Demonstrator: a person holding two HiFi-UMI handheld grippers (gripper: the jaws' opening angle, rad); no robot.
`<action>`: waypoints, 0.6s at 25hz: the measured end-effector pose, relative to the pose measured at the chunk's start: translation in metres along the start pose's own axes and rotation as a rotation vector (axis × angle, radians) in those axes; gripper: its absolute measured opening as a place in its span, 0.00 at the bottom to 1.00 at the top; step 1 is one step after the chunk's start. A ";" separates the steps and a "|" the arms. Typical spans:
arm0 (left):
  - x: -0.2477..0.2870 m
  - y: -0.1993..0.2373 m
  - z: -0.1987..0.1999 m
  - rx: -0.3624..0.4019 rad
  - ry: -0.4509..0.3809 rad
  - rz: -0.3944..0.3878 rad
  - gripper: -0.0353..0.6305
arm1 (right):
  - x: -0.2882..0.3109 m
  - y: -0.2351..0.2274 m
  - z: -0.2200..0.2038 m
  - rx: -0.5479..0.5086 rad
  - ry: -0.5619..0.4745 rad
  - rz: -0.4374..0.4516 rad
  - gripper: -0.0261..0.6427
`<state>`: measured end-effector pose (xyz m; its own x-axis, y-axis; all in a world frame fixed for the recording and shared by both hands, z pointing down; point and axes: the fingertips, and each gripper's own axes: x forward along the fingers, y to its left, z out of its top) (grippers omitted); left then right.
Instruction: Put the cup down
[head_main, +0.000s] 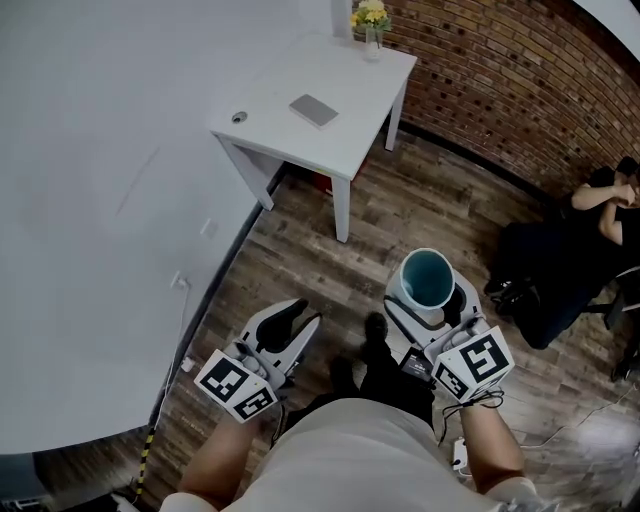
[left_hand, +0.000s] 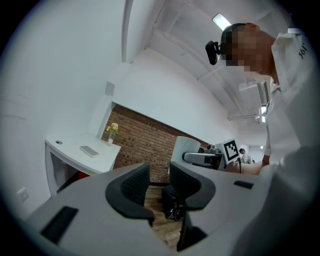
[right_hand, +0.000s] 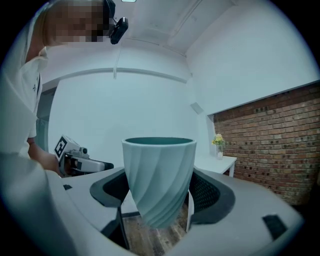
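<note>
A teal ribbed cup (head_main: 427, 278) stands upright between the jaws of my right gripper (head_main: 430, 306), held in the air above the wooden floor. In the right gripper view the cup (right_hand: 159, 175) fills the middle, and the right gripper (right_hand: 159, 202) is shut on its lower half, one dark pad on each side. My left gripper (head_main: 295, 322) hangs level to the left of the cup, apart from it. In its own view the left gripper (left_hand: 160, 187) is open by a narrow gap, with only floor between the pads. The white table (head_main: 340, 150) stands well ahead.
On the table lie a grey flat slab (head_main: 314, 110) and a small round item (head_main: 238, 117), with a vase of yellow flowers (head_main: 371, 25) at the back. A brick wall (head_main: 500, 70) runs behind. A seated person (head_main: 600, 210) and a dark bag (head_main: 520, 290) are at right.
</note>
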<state>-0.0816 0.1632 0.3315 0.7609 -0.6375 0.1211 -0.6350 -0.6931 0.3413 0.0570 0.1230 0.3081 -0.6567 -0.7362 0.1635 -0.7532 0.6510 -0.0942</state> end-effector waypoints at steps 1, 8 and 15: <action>0.006 0.003 0.001 -0.001 0.003 -0.001 0.25 | 0.004 -0.005 0.001 0.000 -0.001 0.003 0.60; 0.050 0.042 0.014 0.007 0.005 0.037 0.25 | 0.053 -0.050 0.001 0.005 0.001 0.050 0.60; 0.110 0.098 0.040 -0.007 -0.003 0.116 0.25 | 0.120 -0.115 0.013 -0.027 0.009 0.115 0.60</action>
<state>-0.0654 0.0117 0.3405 0.6818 -0.7143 0.1577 -0.7179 -0.6120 0.3317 0.0641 -0.0424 0.3254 -0.7385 -0.6545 0.1622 -0.6713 0.7361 -0.0862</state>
